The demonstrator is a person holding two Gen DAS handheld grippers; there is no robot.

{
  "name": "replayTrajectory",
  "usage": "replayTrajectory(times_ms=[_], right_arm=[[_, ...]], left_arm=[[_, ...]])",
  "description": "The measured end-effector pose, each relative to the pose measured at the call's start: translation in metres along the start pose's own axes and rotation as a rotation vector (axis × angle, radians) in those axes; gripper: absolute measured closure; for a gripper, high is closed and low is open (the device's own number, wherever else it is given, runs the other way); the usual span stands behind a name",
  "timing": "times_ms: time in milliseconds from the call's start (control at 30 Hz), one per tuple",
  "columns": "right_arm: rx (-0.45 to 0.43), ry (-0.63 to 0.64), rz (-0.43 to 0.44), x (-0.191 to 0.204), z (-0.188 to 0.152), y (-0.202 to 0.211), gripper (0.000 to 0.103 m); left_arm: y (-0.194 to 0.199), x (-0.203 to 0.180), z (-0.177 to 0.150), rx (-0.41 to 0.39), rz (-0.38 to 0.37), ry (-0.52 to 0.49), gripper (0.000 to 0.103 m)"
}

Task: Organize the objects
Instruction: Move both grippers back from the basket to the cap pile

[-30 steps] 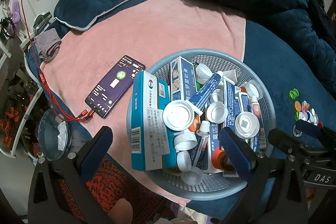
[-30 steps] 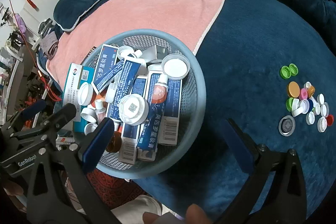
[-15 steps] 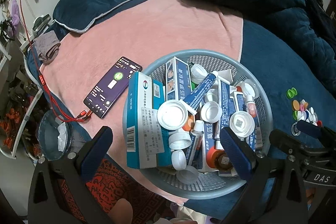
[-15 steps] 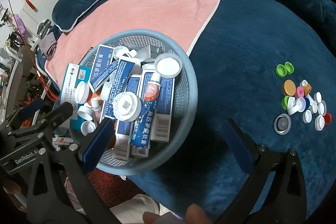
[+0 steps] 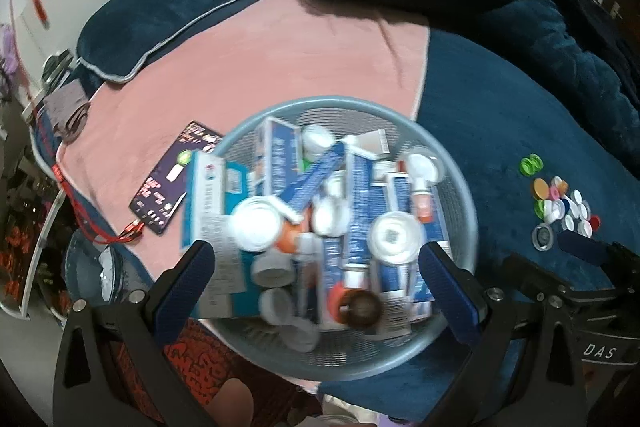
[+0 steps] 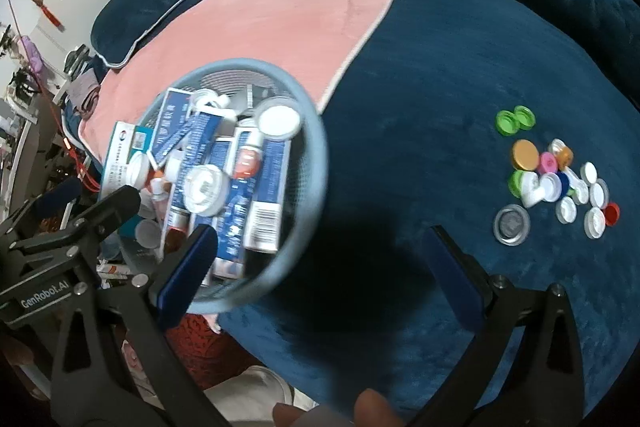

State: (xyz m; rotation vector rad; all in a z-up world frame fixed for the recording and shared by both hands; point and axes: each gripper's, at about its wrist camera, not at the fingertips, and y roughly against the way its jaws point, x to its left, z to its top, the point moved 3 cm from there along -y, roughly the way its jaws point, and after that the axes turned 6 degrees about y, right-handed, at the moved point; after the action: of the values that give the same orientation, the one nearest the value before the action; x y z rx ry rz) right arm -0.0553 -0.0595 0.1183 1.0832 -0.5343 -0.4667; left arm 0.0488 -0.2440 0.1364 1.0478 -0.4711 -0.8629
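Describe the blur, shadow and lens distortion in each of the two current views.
Left wrist view: motion blur smears the basket and its medicine boxes, print unreadable; the fisheye bends the bed edges, corners black. Right wrist view: basket rim streaked, a dark shadow falls on the blue blanket between the open fingers, while the bottle caps stay fairly sharp.

My left tongs (image 5: pixel 320 283) hang spread wide, gripping nothing. My right tongs (image 6: pixel 320 267) are spread just as wide and empty, with my fingertips (image 6: pixel 372 407) visible beneath them.

Wide-spread left tongs (image 5: pixel 316 279) above blurred basket (image 5: pixel 460 187) of boxes and caps.
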Motion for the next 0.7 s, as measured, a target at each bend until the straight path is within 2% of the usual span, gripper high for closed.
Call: replayTrajectory(times_ms=[333,700], right_arm=[[-0.019,-0.124,-0.011,-0.063,-0.018,0.019,0.000],[-0.033,-0.273,-0.048,-0.146,-0.047,0.037,0.000]], left_arm=[[0.000,-0.077,-0.003,0.000,-0.029,-0.115,0.001],[-0.015,-0.170,-0.014,0.041,-0.082,-0.236,0.001]])
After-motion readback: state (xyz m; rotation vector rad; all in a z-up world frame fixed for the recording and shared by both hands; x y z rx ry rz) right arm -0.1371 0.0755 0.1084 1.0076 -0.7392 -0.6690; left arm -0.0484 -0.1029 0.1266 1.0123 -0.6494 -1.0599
